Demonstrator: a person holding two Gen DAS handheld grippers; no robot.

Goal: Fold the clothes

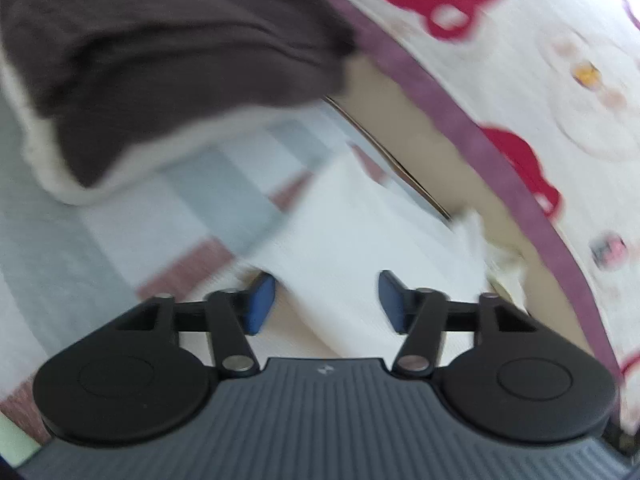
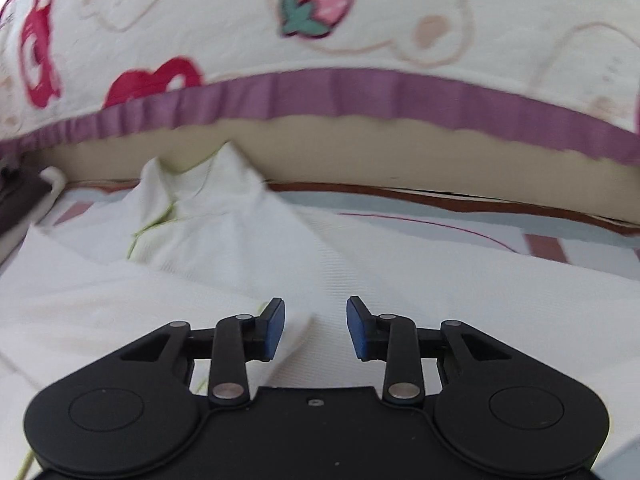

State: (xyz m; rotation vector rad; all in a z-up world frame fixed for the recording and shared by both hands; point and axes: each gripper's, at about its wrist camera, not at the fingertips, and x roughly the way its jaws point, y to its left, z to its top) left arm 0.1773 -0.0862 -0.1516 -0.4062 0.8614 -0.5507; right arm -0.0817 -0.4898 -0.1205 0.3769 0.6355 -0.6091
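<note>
A white ribbed garment [image 2: 224, 240] with thin green stitching lies rumpled on a striped bed sheet [image 2: 580, 248]; its collar end bunches up toward the far side. My right gripper [image 2: 316, 326] hovers low over the cloth, open, nothing between its blue pads. In the left wrist view the same white garment [image 1: 360, 232] stretches ahead of my left gripper [image 1: 326, 300], which is open just above the cloth's near part. A dark brown garment with a cream fleece lining [image 1: 160, 60] lies at the upper left. Both views are blurred.
A cartoon-print quilt [image 2: 360, 20] with a purple border [image 2: 360, 92] rises like a wall along the far side of the bed; it also runs down the right of the left wrist view as the quilt [image 1: 540, 60]. A beige strip [image 2: 360, 148] shows under it.
</note>
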